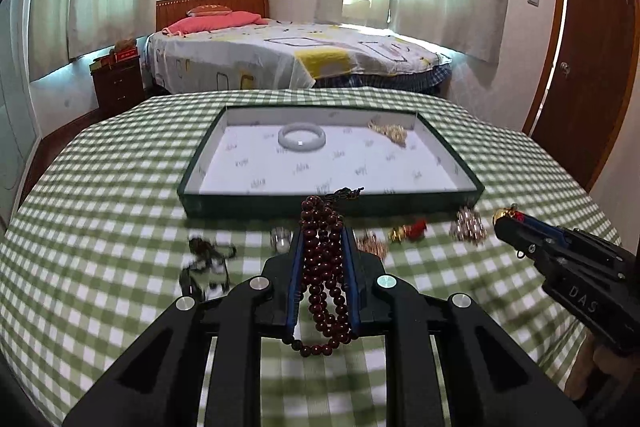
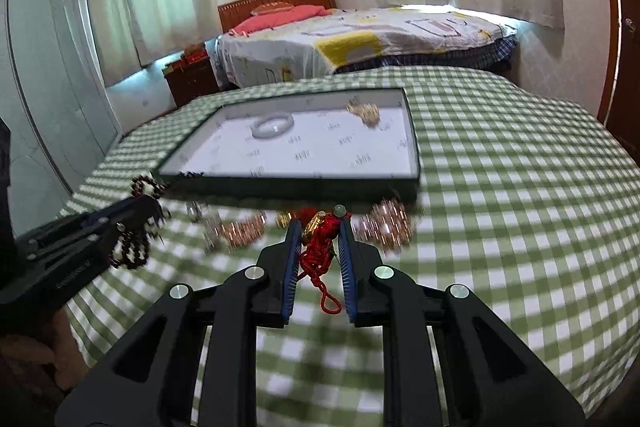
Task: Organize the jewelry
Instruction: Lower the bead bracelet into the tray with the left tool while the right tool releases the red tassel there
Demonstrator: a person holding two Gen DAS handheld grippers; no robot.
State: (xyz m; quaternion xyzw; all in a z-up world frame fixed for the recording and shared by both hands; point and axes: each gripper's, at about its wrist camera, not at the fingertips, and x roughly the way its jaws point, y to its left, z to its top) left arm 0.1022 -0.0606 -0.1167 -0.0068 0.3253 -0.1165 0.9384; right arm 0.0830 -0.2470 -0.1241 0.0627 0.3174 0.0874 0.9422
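Dark-red bead string (image 1: pixel 325 267) clamped in left fingers (image 1: pixel 323 227), red knot charm (image 2: pixel 318 243) in right fingers (image 2: pixel 319 227); clear tray (image 1: pixel 464 169) rim, release low inside.

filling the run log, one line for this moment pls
left gripper: shut on bead strand | right gripper: shut on red charm | tray: bangle

Checked tablecloth (image 1: pixel 100 227) under tray (image 1: pixel 192 187), trinkets (image 1: pixel 468 227)

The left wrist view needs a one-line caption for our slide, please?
Left tongs shut on a dark red wooden bead string, before the white-lined, dark-rimmed tray.
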